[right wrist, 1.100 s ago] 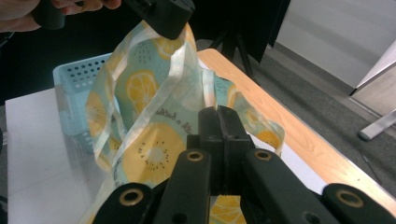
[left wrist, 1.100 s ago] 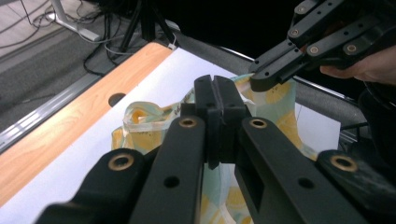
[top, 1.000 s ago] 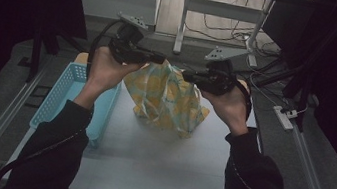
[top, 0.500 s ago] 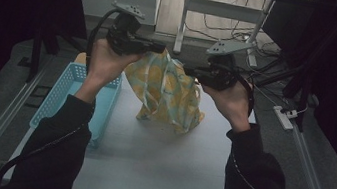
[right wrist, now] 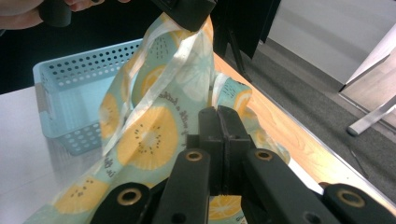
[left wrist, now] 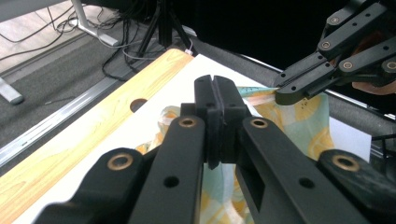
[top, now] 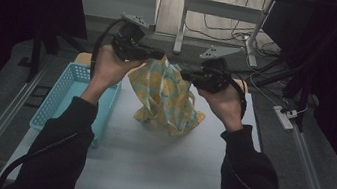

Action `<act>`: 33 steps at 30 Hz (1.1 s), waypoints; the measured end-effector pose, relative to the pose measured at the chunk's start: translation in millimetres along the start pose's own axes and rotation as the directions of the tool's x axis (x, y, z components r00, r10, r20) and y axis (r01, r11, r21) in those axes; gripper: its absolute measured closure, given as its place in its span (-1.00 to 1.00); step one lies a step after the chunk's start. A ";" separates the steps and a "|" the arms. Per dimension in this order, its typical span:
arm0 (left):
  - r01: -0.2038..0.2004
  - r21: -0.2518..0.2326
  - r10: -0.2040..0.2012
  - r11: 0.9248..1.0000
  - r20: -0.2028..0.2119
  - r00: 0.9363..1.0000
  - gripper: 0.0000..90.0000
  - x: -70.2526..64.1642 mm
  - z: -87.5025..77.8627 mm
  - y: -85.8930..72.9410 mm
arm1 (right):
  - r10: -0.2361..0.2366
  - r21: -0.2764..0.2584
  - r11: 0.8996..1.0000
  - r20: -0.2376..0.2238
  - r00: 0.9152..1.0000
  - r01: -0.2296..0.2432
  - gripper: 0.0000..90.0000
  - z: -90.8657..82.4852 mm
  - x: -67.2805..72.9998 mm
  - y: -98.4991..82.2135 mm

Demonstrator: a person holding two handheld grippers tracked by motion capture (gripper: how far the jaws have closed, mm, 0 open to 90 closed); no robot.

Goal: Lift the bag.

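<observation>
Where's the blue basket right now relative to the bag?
In the high view the blue basket sits on the table's left side, under the left forearm, just left of the fruit-print bag held up between both grippers.

The counter [top: 155,168] is viewed from above, facing forward and down; each claw camera is set close along its jaws; the patterned bag [top: 168,99] is shared.
</observation>
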State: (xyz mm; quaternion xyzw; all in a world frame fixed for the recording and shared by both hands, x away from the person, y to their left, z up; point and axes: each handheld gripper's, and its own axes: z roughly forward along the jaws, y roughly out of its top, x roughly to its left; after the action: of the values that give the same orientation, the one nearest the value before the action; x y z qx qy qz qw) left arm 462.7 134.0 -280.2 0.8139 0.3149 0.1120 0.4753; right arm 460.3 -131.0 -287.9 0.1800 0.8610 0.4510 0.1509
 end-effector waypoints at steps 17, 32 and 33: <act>0.015 0.043 -0.016 0.999 0.013 1.000 0.55 5.5 23.4 -21.0 | 0.042 -0.014 0.999 -0.005 0.999 -0.042 0.63 10.4 -3.9 -16.5; 0.010 0.037 -0.010 0.999 0.011 1.000 -0.18 -4.8 22.9 -58.4 | 0.077 -0.030 0.997 -0.001 0.997 -0.077 0.06 1.3 -0.3 -35.4; 0.010 0.031 -0.010 0.999 0.012 1.000 -0.23 -5.5 22.1 -61.0 | 0.079 -0.035 0.996 0.002 0.997 -0.079 0.01 0.5 0.4 -37.2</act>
State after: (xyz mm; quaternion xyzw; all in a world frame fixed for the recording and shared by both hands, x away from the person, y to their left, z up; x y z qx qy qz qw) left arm 444.3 136.4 -342.6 0.8203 0.3177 0.0996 0.4649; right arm 453.7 -150.1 -319.1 0.2119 0.8451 0.4712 0.1376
